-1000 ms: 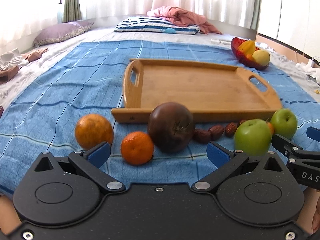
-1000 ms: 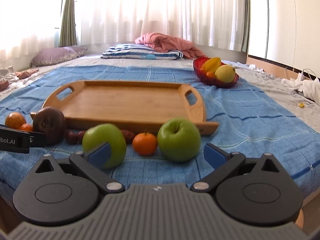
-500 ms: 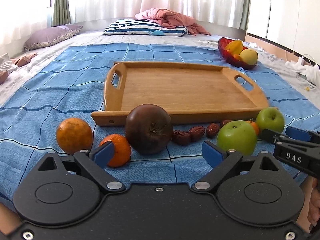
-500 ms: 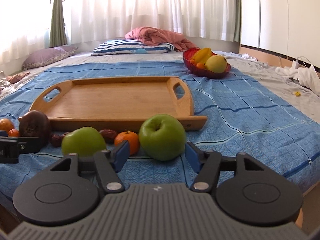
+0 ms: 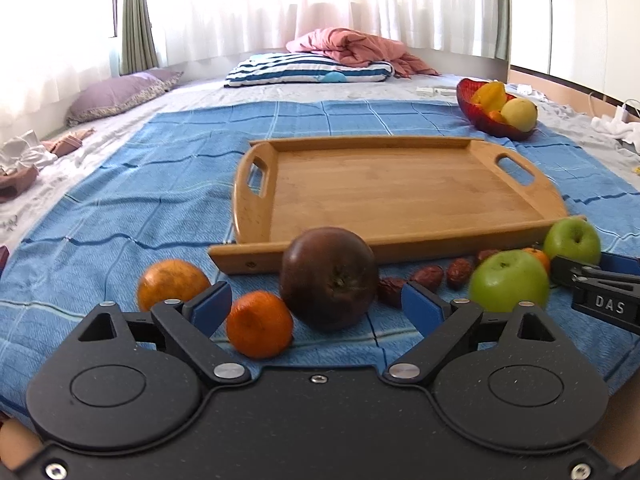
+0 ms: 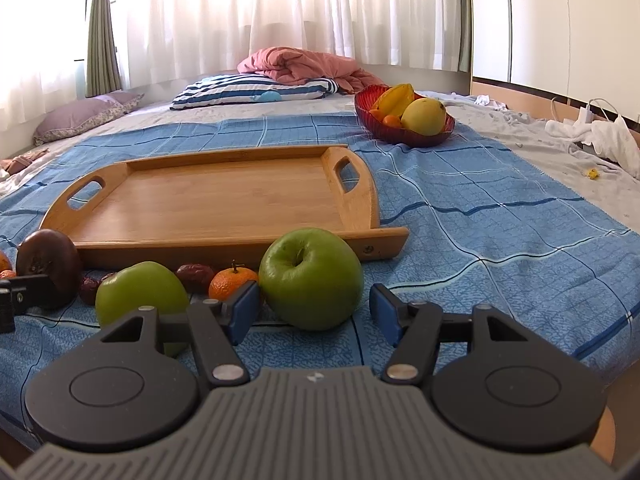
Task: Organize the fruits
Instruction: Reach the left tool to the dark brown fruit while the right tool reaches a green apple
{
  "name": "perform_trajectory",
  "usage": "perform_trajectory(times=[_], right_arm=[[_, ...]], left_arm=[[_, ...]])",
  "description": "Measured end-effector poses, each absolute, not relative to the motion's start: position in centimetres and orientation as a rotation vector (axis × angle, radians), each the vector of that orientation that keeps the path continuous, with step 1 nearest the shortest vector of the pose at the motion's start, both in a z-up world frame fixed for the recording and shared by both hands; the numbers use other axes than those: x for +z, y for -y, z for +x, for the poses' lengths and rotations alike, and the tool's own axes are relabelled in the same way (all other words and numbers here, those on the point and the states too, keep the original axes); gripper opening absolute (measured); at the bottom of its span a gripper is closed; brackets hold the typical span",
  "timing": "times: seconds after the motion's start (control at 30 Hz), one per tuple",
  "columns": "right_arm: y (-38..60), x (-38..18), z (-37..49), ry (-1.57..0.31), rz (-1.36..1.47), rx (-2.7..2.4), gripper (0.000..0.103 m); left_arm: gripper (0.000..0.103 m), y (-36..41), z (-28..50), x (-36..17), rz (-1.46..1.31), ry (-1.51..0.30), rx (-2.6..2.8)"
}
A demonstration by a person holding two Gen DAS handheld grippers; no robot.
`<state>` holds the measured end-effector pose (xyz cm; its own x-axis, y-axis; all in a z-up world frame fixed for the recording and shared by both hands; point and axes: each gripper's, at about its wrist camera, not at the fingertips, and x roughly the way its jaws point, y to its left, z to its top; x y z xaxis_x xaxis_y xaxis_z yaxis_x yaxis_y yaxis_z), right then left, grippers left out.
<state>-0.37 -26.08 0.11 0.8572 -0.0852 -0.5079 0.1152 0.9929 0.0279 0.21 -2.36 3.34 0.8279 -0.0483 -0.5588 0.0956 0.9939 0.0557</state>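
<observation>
Right tool (image 6: 314, 312) spread moderately wide, blue pads flanking the green apple (image 6: 311, 277) without touching it, just in front of the wooden tray (image 6: 208, 200). Left tool (image 5: 316, 306) wide apart, empty, facing the dark round fruit (image 5: 329, 278) before the tray. Likely hazards: apple rolling on soft bedding if nudged off-centre; left pad clipping the small mandarin (image 6: 233, 282) beside it.

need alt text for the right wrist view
The open right hand-held gripper frames a green apple on a blue checked blanket. Left of it lie a small orange, a second green apple and dates, before an empty wooden tray.
</observation>
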Motion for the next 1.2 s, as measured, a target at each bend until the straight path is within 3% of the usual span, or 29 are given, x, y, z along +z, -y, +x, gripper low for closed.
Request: perform_trajectory(times=[0.13,0.6,1.0,1.2], right_arm=[[26.1,0.2,-0.2,-0.526,0.057,-0.106,0.073],[26.3,0.2,0.8,-0.536,0.063,-0.090,0.073],[26.7,0.1,2.2,-0.550,0.077,-0.075,0.074],[26.8,-0.2,2.9,-0.561,0.073,-0.071,0.074]], left_arm=[[0.078,2.6,1.2,3.4,0.103,-0.578,-0.072],[0.065,4.1,2.9,2.1,0.139,-0.605,-0.085],[0.068,4.0,4.1,1.9,0.110,-0.619,-0.036],[0.063,4.0,4.6,1.5,0.101,-0.621,-0.051]])
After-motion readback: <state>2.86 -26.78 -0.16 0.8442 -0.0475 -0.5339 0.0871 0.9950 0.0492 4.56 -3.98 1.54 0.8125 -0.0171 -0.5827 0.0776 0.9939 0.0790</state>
